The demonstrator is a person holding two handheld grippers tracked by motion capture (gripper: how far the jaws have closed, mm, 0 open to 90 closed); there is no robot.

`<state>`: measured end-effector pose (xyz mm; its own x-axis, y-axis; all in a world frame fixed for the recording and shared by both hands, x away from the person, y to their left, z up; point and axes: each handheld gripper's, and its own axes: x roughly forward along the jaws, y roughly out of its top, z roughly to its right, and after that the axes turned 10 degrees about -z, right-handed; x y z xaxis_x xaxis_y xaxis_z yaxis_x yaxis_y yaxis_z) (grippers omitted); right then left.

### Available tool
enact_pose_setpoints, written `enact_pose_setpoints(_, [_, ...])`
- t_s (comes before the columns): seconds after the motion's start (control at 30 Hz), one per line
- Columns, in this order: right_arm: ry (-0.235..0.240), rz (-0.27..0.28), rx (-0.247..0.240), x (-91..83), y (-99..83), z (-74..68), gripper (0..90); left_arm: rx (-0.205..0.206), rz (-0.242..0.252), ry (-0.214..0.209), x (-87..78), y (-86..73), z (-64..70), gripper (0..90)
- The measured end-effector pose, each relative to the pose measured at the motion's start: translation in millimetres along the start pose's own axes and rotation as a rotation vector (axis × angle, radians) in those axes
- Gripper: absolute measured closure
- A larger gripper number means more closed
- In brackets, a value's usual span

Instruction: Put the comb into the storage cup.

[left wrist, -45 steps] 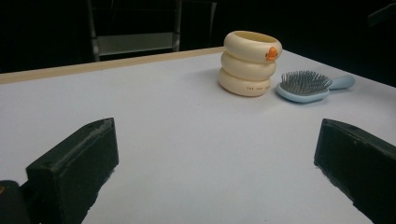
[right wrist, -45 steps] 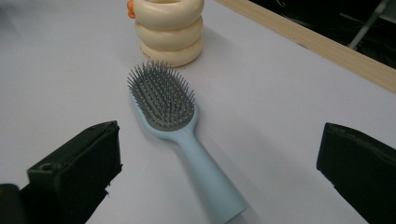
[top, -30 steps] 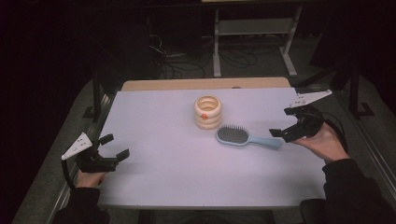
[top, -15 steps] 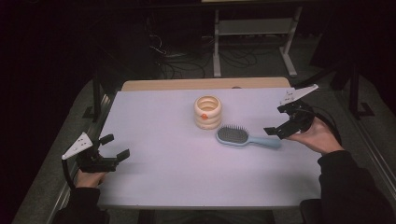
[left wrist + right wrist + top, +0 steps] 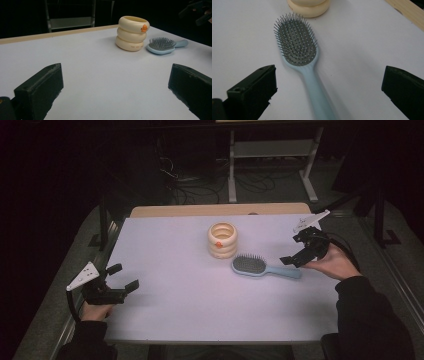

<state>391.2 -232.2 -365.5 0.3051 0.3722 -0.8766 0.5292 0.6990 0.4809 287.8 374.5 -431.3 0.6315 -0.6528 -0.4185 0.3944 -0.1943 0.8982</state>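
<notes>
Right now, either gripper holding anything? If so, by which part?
Nothing held. Right gripper is open above the hairbrush handle, not touching. Left gripper is open over bare table.

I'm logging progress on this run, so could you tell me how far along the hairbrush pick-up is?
Nothing looks finished: the blue hairbrush lies flat on the table, bristles up, beside the cream ring-shaped cup. In hand: the right gripper is open, its jaws straddling the handle without touching it. Left: closing on the handle, lifting, probably placing it. The left gripper rests open at the table's near left.
</notes>
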Motion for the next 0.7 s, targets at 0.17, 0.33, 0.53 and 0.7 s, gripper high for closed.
enact_pose_setpoints(0.17, [0.006,-0.016,0.007,7.3,1.0,4.0,0.0,0.001,-0.001,-0.002,0.3,0.1,0.0,0.0])
enact_pose_setpoints(0.33, [0.008,-0.043,-0.009,15.4,2.3,5.4,0.0,0.001,-0.001,-0.002,0.3,0.0,0.0,0.0])
enact_pose_setpoints(0.53, [0.015,-0.070,-0.029,23.6,4.4,3.7,0.0,0.000,-0.001,-0.004,0.4,0.1,-0.1,0.0])
enact_pose_setpoints(0.7, [0.026,-0.113,-0.059,34.1,7.5,0.1,0.0,0.002,-0.002,-0.004,0.0,0.3,-0.1,0.0])
